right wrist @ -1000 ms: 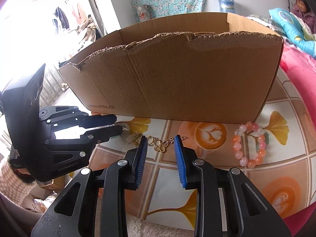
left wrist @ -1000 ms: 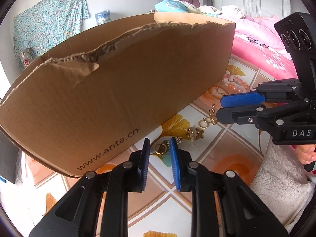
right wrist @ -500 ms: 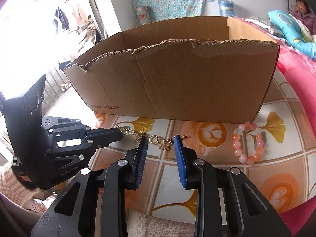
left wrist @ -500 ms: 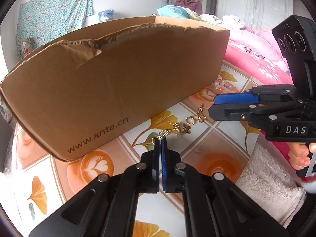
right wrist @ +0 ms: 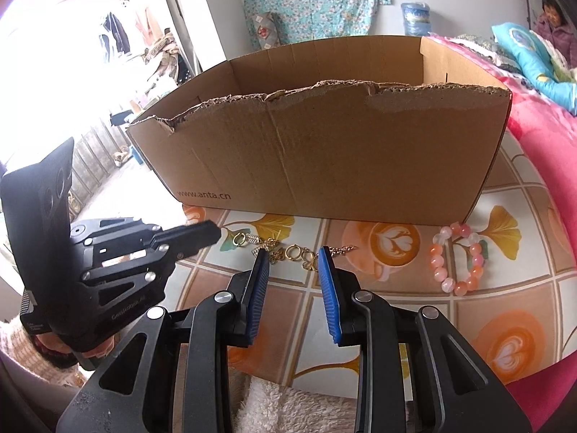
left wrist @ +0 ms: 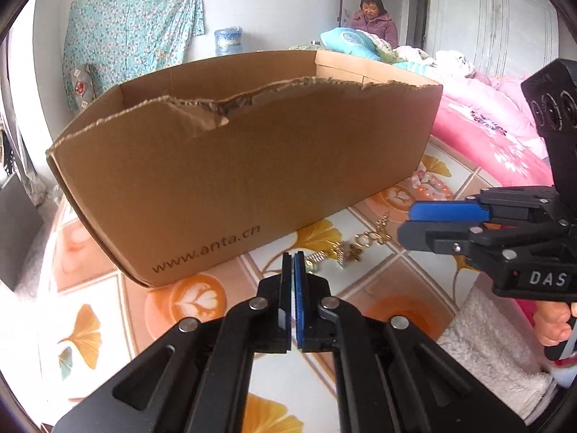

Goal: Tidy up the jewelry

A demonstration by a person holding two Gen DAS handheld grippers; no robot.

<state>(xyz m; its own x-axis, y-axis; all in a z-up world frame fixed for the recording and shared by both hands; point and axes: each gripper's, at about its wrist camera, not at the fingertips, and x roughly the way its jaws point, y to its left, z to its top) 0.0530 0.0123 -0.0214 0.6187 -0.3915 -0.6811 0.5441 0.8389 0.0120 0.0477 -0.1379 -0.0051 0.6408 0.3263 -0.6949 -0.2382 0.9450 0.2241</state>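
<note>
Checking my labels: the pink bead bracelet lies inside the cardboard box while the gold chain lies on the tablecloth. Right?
Not quite. The pink bead bracelet lies outside the cardboard box, on the tablecloth by its front corner, as the right wrist view shows. The gold chain is on the tablecloth.

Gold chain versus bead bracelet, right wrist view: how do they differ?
The gold chain is thin metal links with small charms; the bead bracelet is chunky round beads in pink, orange and white. The gold chain lies stretched in a ragged line; the bead bracelet forms a closed loop. The gold chain lies further left; the bead bracelet is by the cardboard box's right corner. Both lie on the patterned cloth, outside the box.
</note>
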